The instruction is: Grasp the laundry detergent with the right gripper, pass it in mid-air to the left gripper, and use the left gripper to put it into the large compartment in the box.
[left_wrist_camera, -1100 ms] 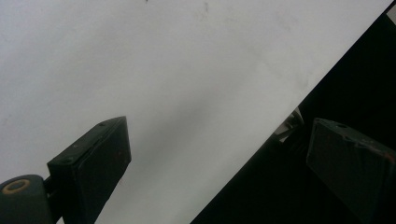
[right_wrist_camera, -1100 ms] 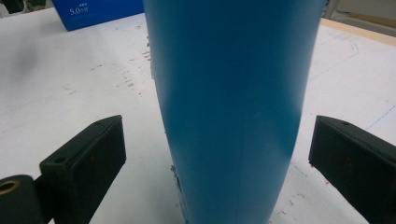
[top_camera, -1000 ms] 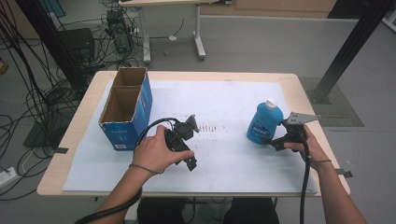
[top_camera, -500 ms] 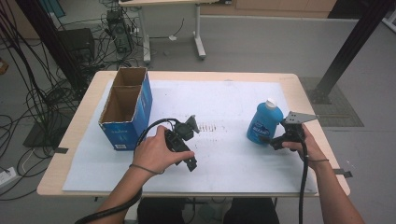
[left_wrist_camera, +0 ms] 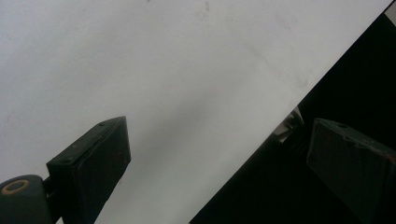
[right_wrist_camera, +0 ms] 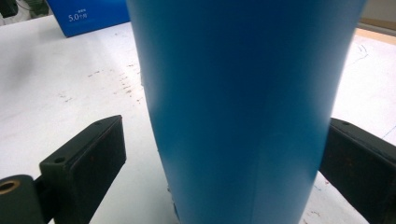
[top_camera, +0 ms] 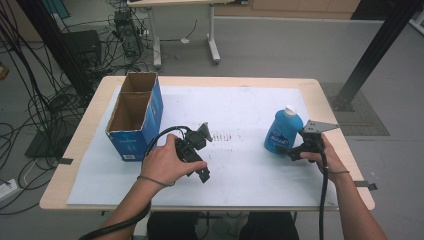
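A blue plastic bottle (top_camera: pixel 282 131) with a white cap stands upright on the right side of the white sheet (top_camera: pixel 240 107). My right gripper (top_camera: pixel 289 150) is at its base on the near right. In the right gripper view the bottle (right_wrist_camera: pixel 243 107) stands between the jaws of that gripper (right_wrist_camera: pixel 224 125), which is open, with a gap showing at the left jaw. My left gripper (top_camera: pixel 202 172) is held over the middle of the sheet, open and empty (left_wrist_camera: pixel 219 128), looking down at the sheet and the dark drop past its edge.
A blue cardboard box (top_camera: pixel 135 117), open at the top with two compartments, stands at the table's left; its printed side (right_wrist_camera: pixel 88 14) appears far off in the right gripper view. Dark scuff marks (top_camera: pixel 227 136) dot the sheet's middle. Cables and stands crowd the floor beyond.
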`<state>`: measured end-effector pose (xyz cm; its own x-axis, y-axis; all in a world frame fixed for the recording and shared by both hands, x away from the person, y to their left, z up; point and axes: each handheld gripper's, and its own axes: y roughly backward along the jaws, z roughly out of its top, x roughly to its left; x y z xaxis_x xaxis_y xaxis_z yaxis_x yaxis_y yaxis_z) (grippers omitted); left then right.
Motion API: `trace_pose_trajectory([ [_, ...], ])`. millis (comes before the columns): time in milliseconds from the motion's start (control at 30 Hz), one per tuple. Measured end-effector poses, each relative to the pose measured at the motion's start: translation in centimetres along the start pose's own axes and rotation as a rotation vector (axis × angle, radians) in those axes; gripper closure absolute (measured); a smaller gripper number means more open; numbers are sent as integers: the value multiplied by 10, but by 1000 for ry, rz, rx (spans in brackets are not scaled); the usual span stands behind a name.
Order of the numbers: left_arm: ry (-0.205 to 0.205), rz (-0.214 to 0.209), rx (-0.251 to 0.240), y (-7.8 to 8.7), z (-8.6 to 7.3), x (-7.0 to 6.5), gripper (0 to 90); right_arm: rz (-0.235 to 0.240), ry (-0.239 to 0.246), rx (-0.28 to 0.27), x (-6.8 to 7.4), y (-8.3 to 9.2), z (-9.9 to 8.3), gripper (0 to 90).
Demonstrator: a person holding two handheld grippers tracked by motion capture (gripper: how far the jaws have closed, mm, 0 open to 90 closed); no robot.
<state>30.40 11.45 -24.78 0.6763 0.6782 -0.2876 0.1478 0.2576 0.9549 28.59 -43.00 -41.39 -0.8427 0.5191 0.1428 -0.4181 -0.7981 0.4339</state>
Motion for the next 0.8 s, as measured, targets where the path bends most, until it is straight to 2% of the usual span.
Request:
trace_pose_trajectory([
  [800,1,1,7,0,0,0,64,-4,-5,-11,1,0,-3,38],
])
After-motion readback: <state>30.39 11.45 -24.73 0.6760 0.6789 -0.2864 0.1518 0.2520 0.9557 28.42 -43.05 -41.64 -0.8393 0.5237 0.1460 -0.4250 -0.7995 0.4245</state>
